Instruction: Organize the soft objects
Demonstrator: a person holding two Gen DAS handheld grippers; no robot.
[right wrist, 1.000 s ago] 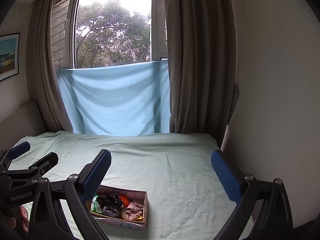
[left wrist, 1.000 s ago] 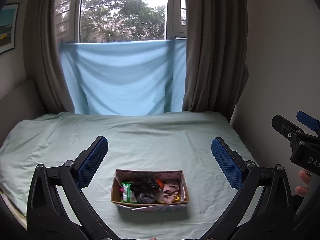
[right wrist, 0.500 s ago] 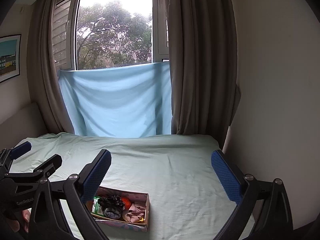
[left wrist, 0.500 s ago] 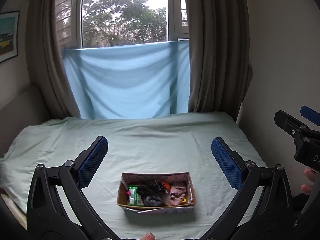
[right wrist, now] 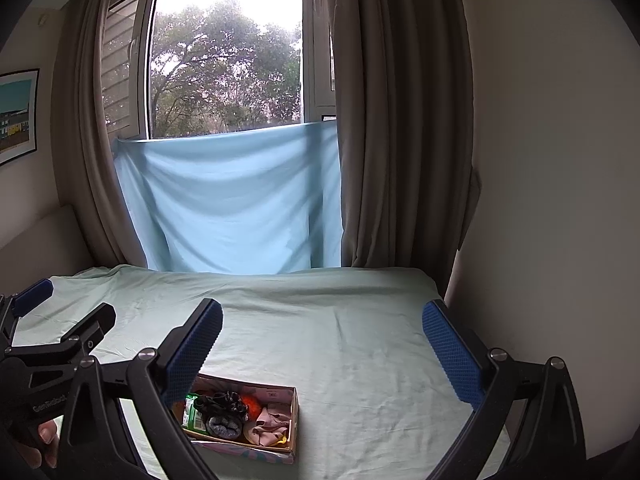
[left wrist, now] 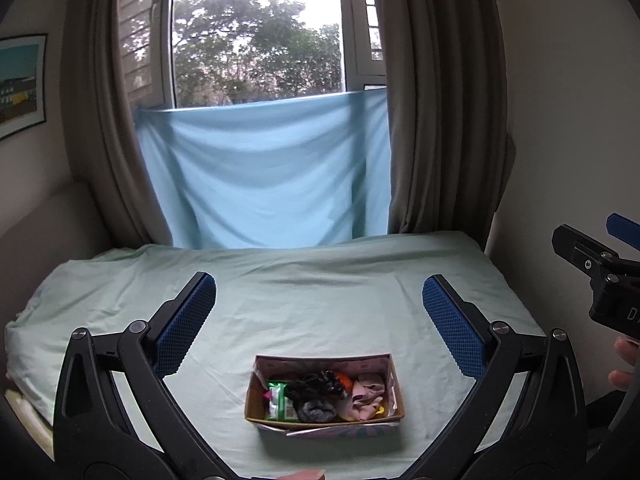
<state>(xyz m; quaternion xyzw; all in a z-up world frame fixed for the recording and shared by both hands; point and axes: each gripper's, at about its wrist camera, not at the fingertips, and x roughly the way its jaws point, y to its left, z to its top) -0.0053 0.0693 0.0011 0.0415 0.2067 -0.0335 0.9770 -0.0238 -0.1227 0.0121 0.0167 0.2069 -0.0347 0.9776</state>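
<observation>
Apparently nearly done: soft items, among them a grey sock (left wrist: 315,411), pink cloth (left wrist: 366,394) and black scrunchie (left wrist: 320,382), fill a cardboard box (left wrist: 324,427) on the bed (left wrist: 320,300), ahead of and below the spread, empty left gripper (left wrist: 319,322). The right gripper (right wrist: 322,344), also spread and empty, has the box at its lower left. Nothing loose shows on the sheet.

I see soft daylight from the window (left wrist: 256,36), overexposed sky, dim room corners, and strong fisheye bending at the edges.
</observation>
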